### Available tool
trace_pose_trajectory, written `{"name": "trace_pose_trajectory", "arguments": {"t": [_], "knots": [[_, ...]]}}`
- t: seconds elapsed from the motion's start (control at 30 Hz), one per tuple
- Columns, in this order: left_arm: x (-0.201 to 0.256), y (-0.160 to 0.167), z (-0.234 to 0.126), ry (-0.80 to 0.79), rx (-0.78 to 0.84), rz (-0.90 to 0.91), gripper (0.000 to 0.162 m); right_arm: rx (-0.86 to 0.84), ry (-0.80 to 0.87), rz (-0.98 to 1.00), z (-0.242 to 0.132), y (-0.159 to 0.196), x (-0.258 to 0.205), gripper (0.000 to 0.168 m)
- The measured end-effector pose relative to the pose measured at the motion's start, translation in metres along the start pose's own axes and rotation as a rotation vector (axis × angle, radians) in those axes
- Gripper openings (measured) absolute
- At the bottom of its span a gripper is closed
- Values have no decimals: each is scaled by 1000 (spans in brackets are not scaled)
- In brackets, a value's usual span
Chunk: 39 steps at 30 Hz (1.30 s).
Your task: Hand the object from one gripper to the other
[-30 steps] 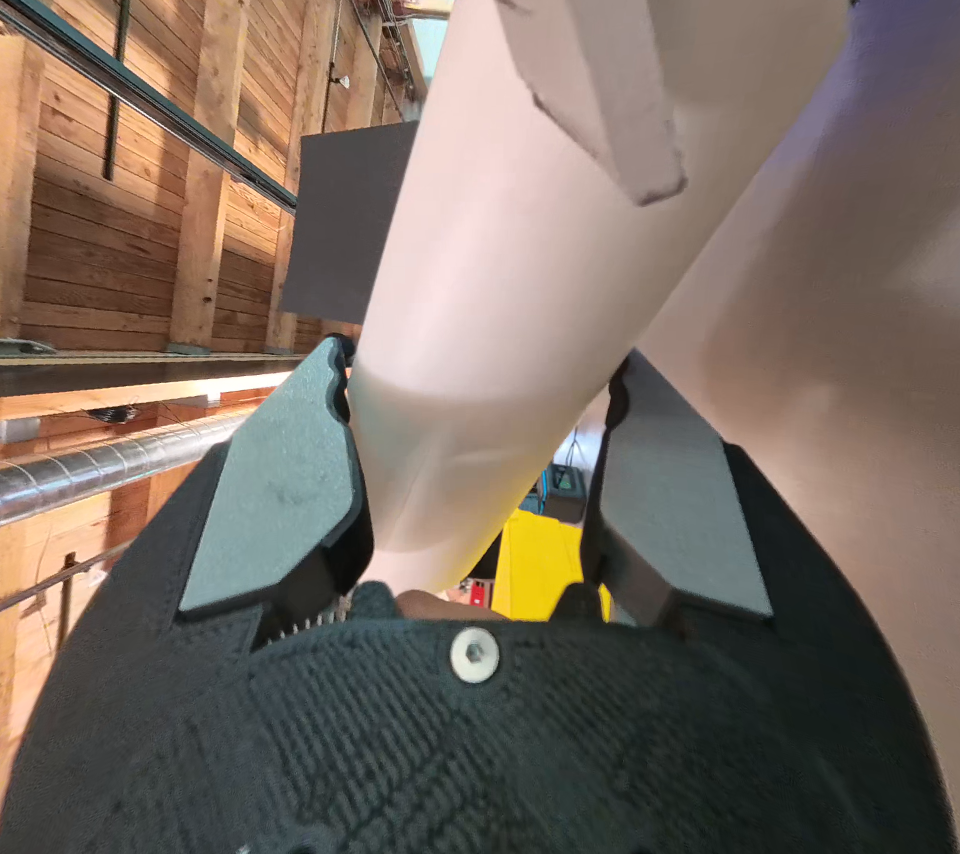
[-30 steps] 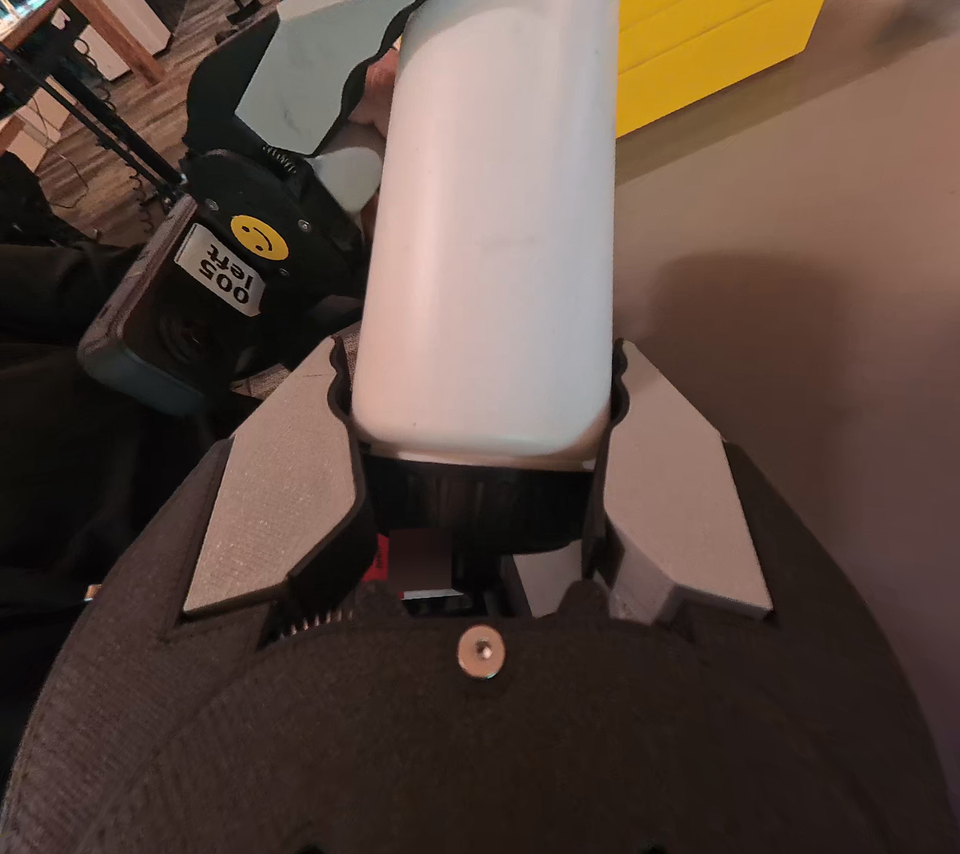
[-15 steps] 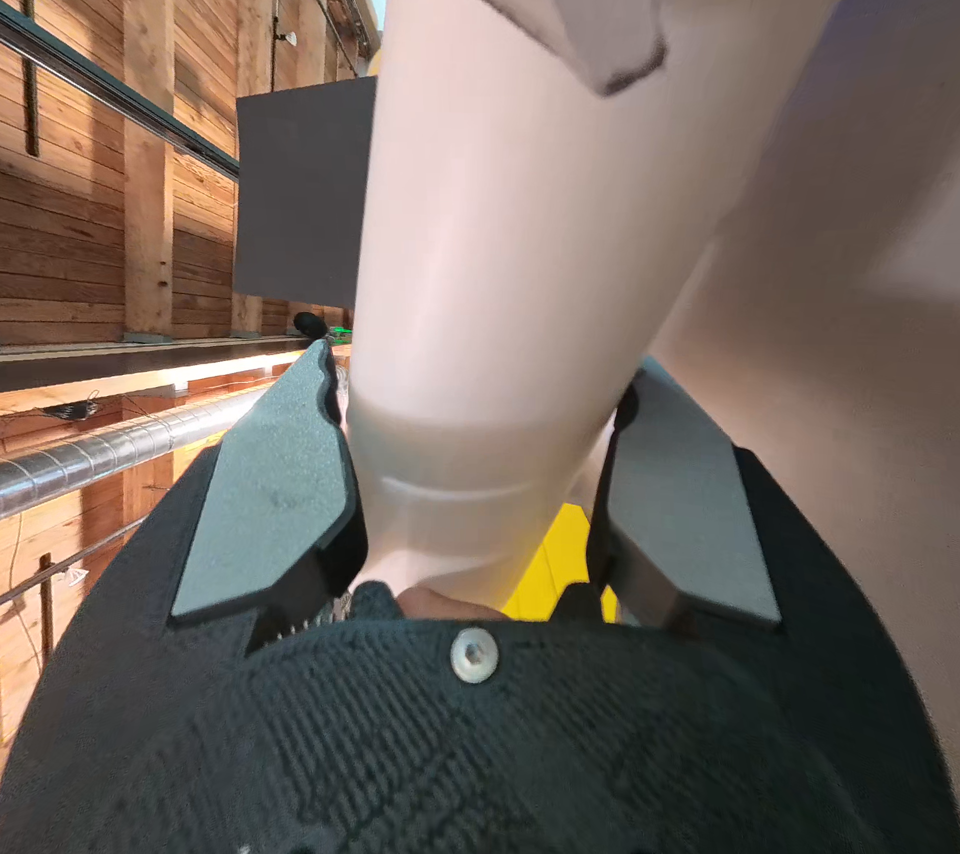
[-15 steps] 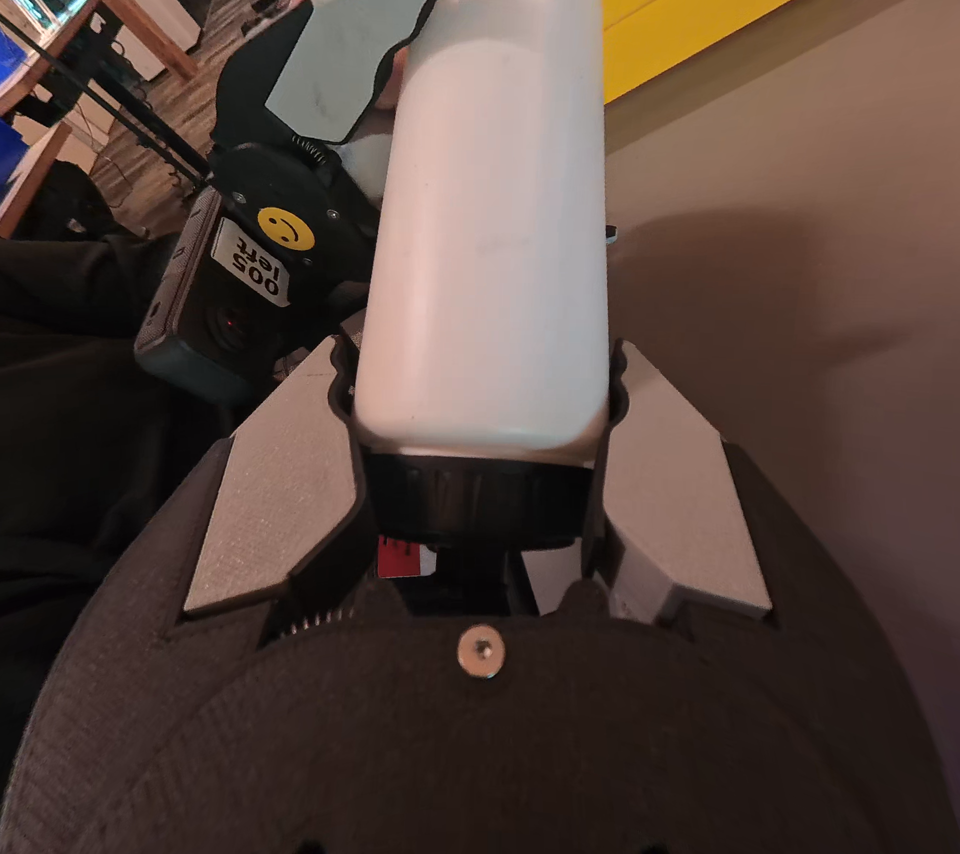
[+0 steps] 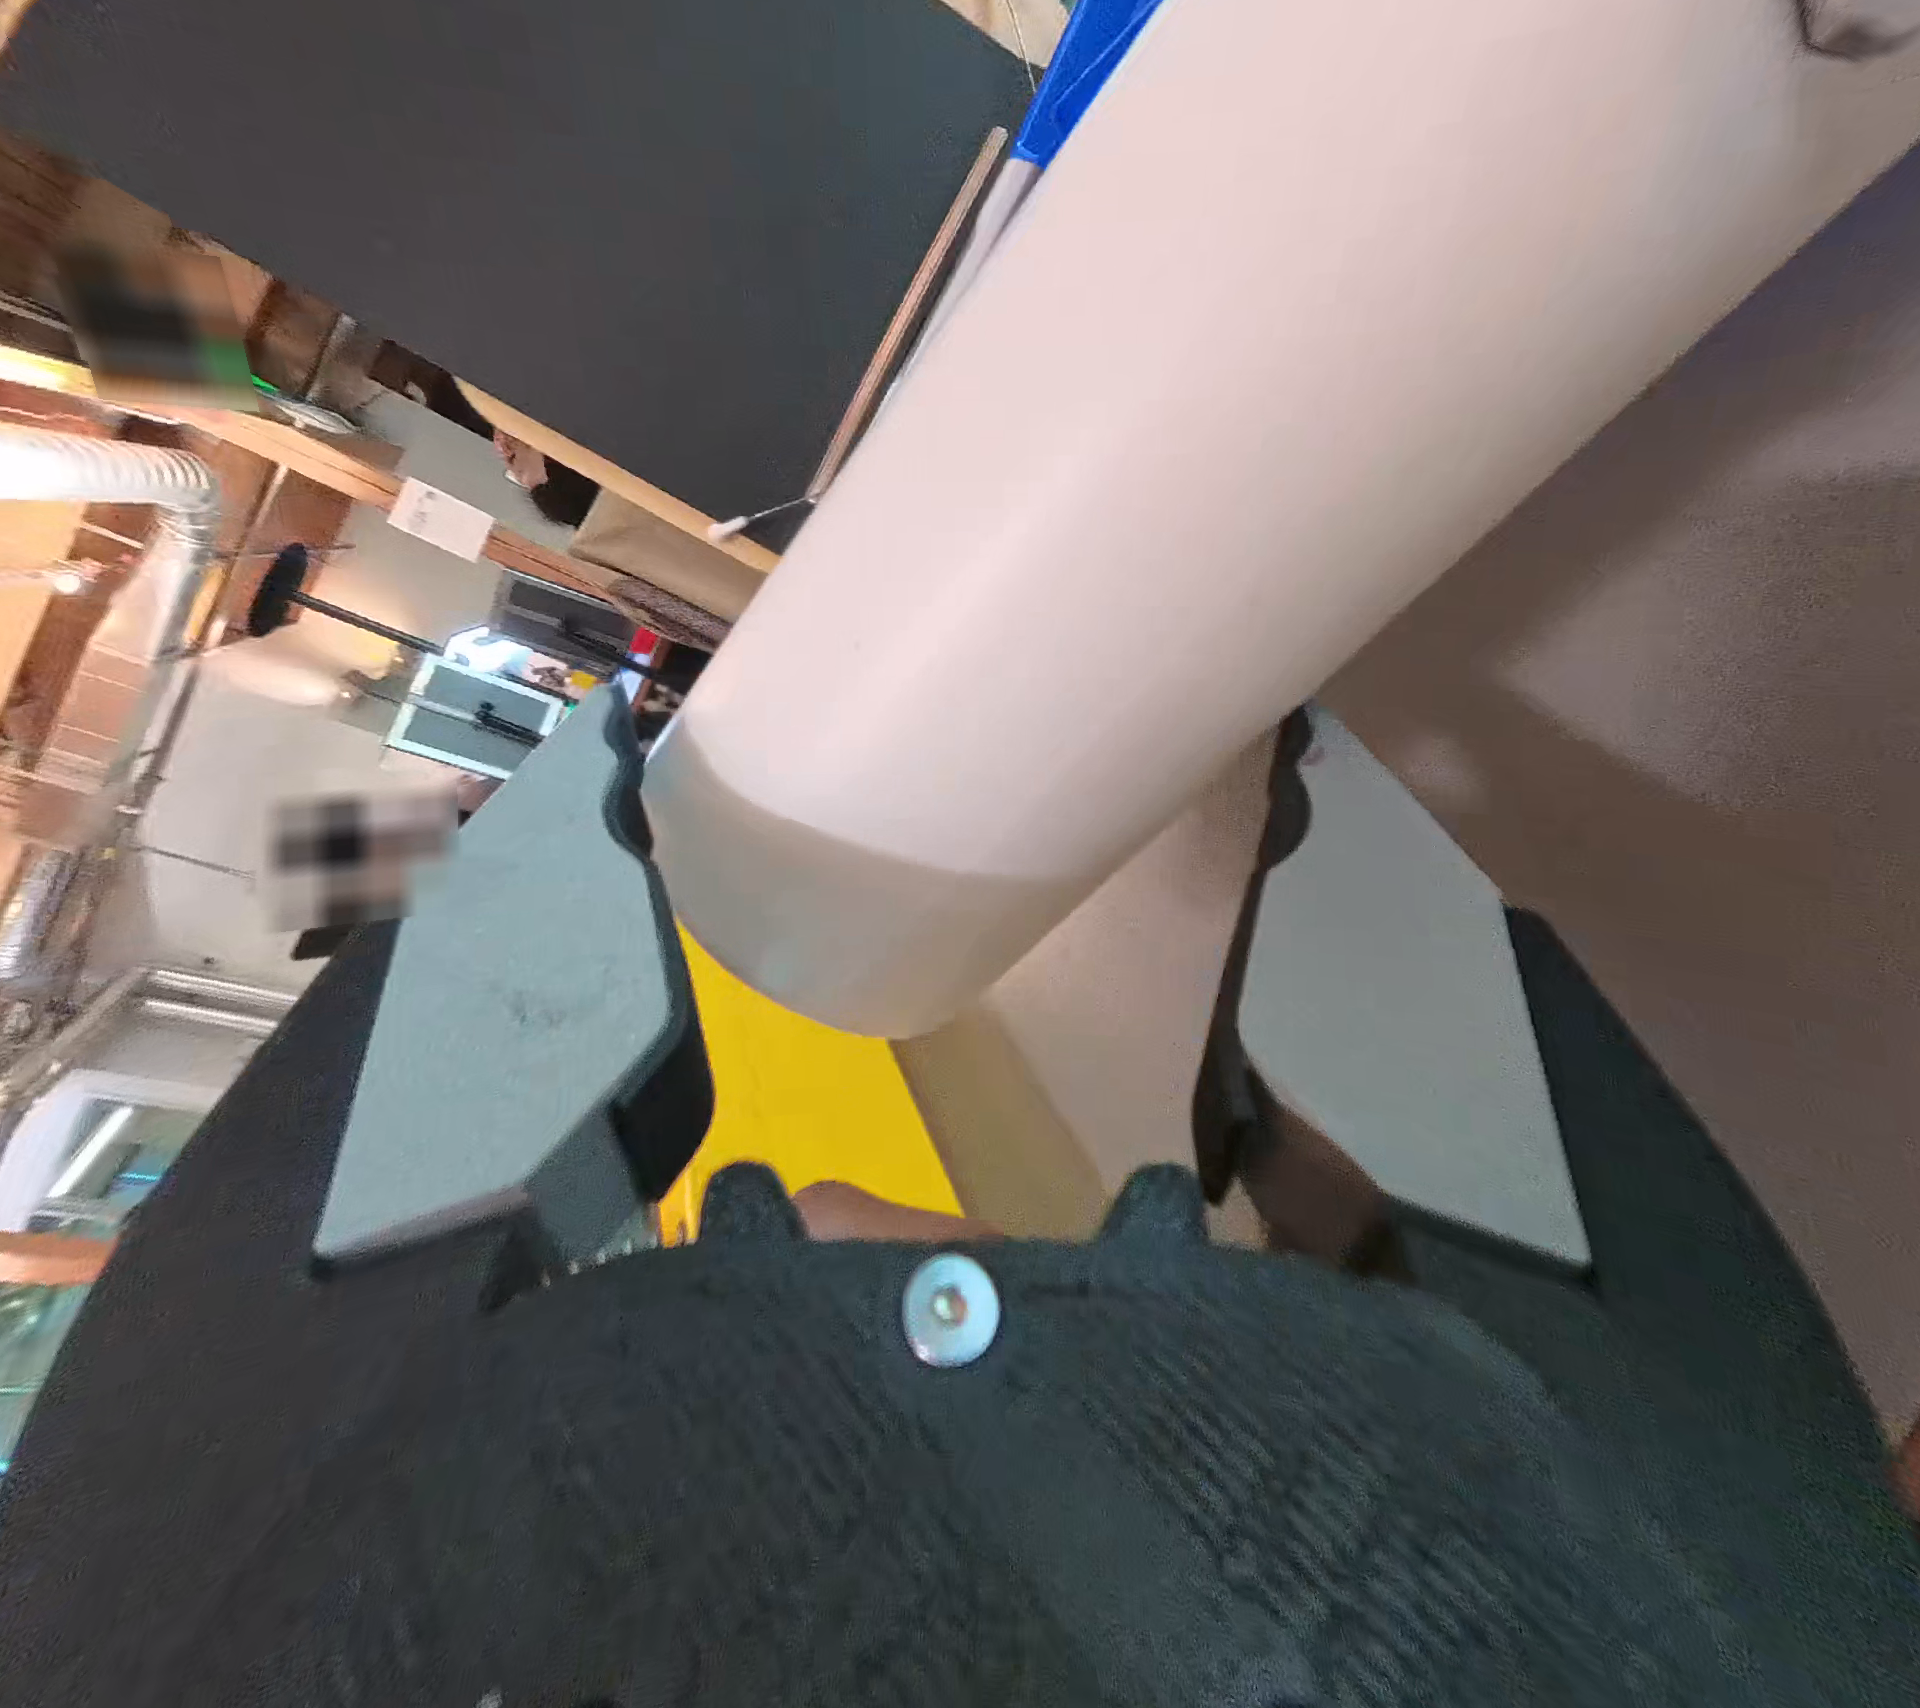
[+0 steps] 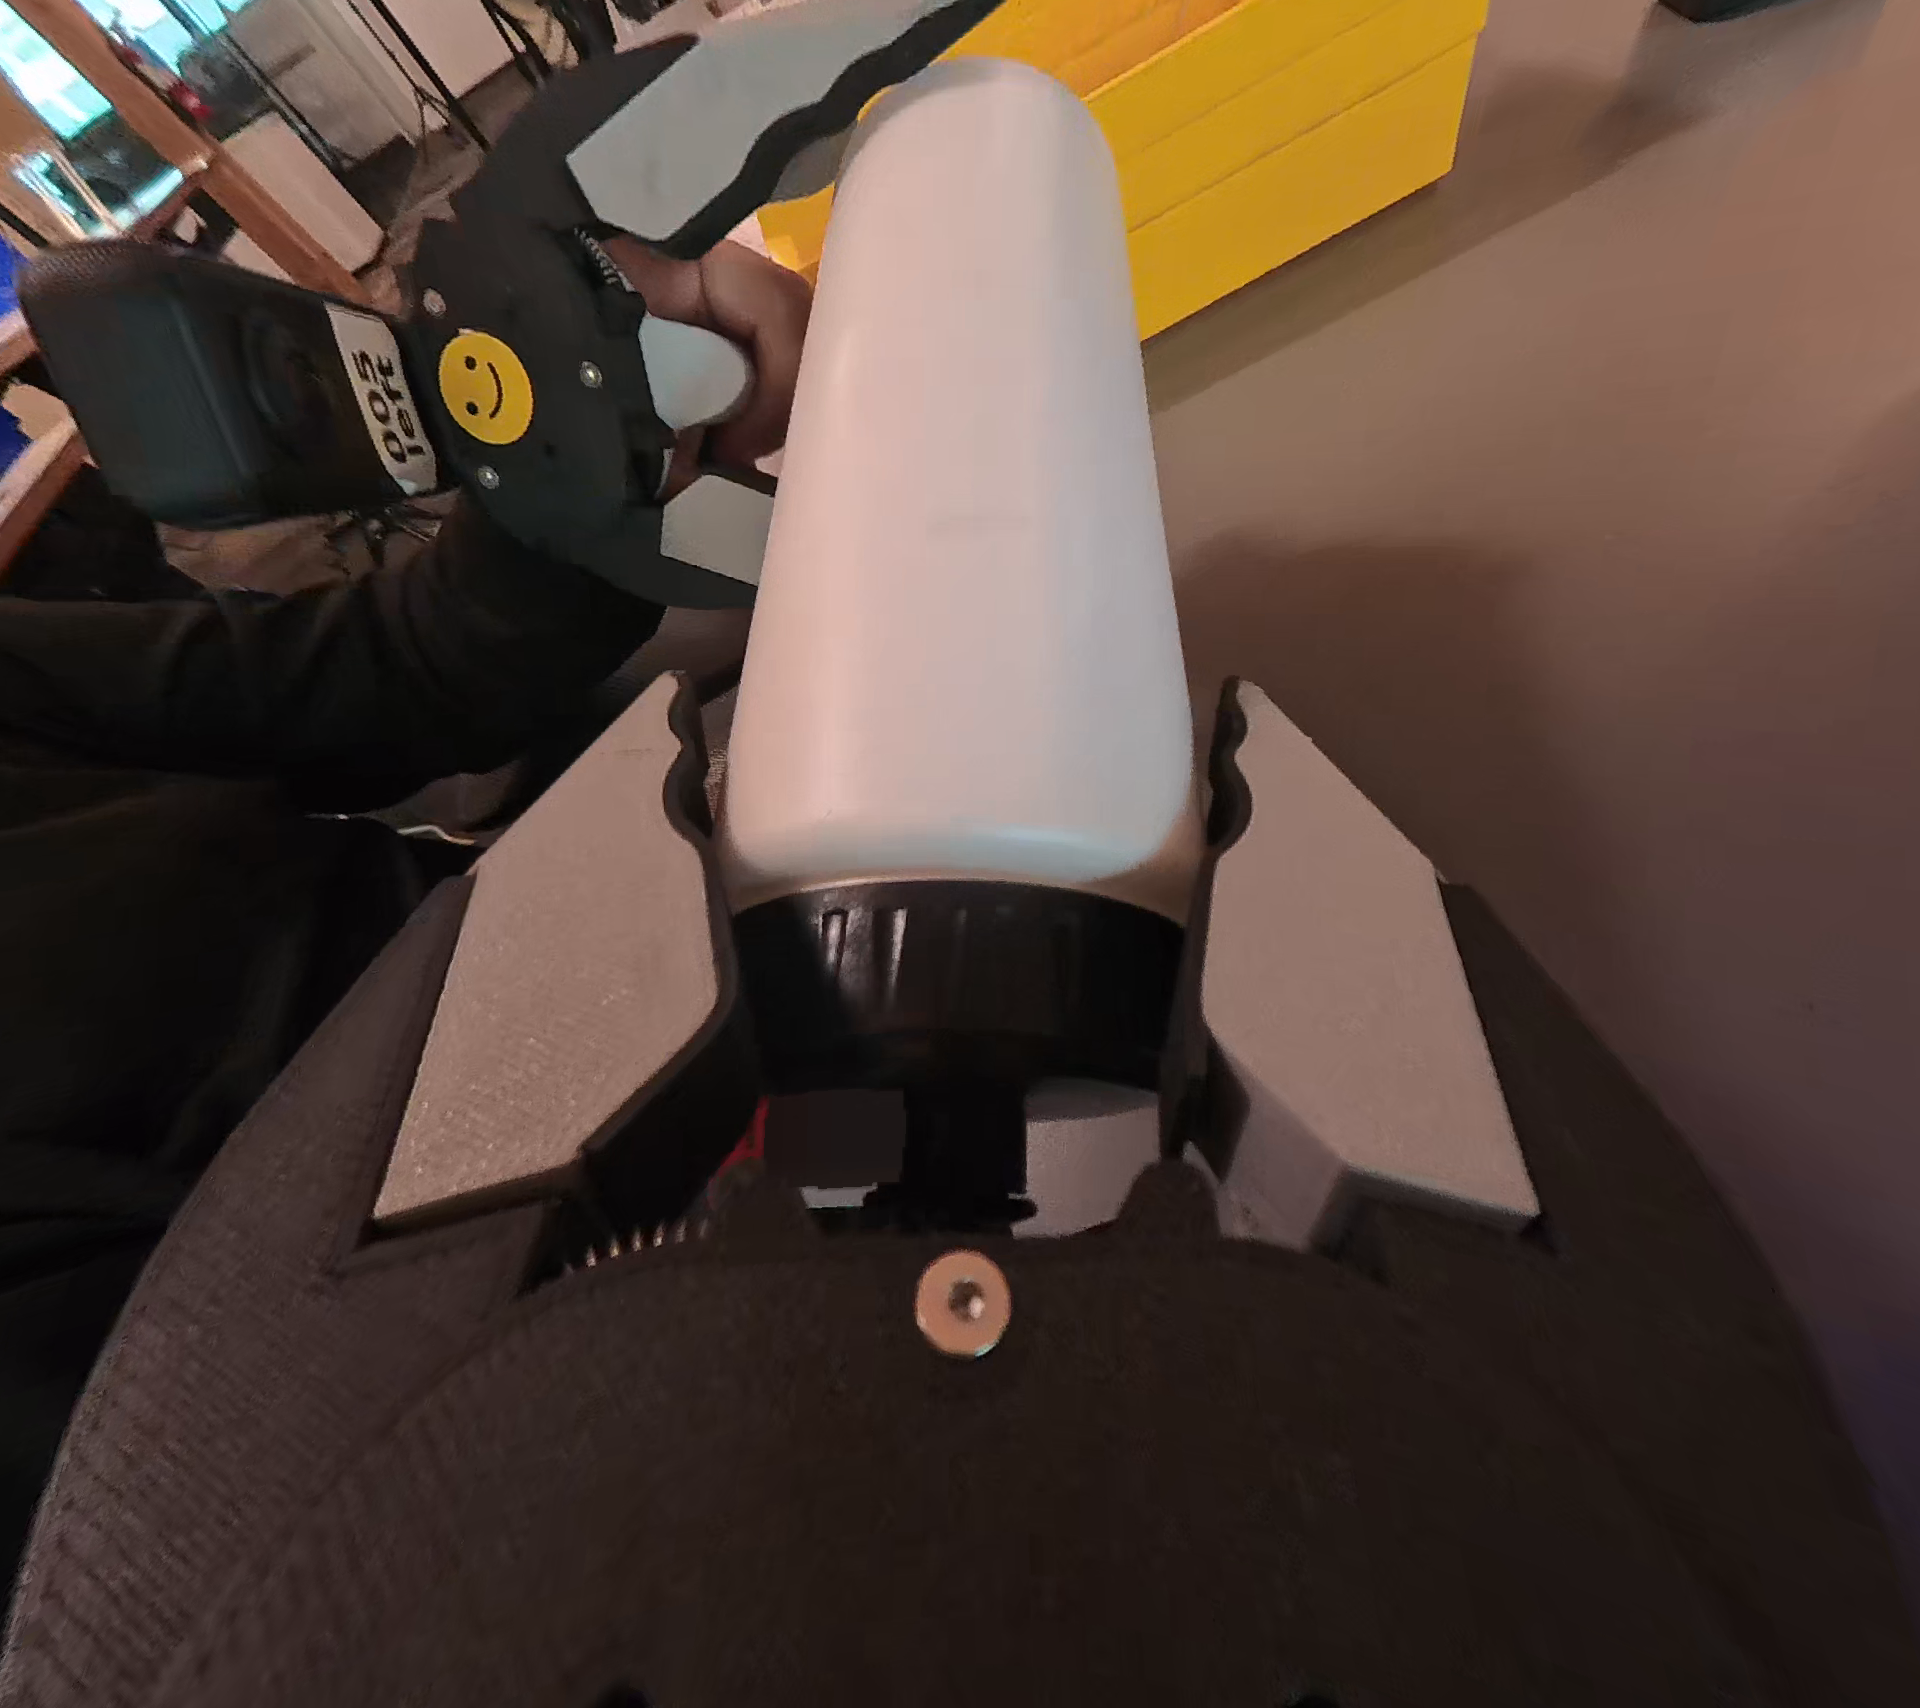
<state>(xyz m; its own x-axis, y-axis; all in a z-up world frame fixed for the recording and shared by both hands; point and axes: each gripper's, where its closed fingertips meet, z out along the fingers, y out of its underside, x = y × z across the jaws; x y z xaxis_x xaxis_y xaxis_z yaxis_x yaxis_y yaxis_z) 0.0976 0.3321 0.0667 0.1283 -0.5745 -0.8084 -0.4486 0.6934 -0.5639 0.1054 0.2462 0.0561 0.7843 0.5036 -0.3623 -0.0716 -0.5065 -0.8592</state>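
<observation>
While the white bottle [image 6: 961, 453] hangs in the air above the grey table [image 6: 1558, 619], its black cap [image 6: 961, 993] sits deep between the right gripper's [image 6: 961, 785] fingers, which are clamped on the body just above the cap — that is the firm hold. At the far, rounded end, the left gripper [image 5: 951, 811] stands spread wide: one finger touches or nearly touches the bottle's base on one side, the other stands clear of it, so it grips nothing. In the right wrist view one left finger [image 6: 790, 89] arches over the bottle's tip, its mate out of sight behind the bottle. A person's hand [image 6: 727, 349] works that gripper's handle. Behind, a yellow bin [image 6: 1299, 100] lies open on the table.

The risk looks plain. The bottle is long and smooth, held by one end only; any slackening on the right could let it swing down or slide out onto the table. A glancing knock from the left finger could also twist it in that grip.
</observation>
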Motion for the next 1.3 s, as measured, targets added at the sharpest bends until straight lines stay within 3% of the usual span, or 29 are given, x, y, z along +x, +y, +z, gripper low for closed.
{"name": "trace_pose_trajectory", "arguments": {"t": [0.07,0.2,0.37,0.63,0.8,0.93,1.1,1.3], "knots": [[3,4,3,-30,-23,69,114,5,-16,23,0,1,0,95],[13,8,8,-53,-85,167,120,-22,-24,31,8,6,-7,95],[32,-5,11,-154,-39,444,102,-59,-21,39,18,15,-7,94],[34,-16,7,-106,22,384,101,-49,-89,17,12,8,-26,96],[26,-18,3,-106,36,313,101,115,-131,-49,-12,-22,-36,86],[22,-28,-4,7,101,83,101,272,-171,-52,-43,-49,-40,94],[29,-54,-23,384,234,-448,101,385,-198,-142,-70,-67,-56,105],[56,-82,-46,792,343,-786,102,407,-164,-257,-51,-68,-71,106]]}}
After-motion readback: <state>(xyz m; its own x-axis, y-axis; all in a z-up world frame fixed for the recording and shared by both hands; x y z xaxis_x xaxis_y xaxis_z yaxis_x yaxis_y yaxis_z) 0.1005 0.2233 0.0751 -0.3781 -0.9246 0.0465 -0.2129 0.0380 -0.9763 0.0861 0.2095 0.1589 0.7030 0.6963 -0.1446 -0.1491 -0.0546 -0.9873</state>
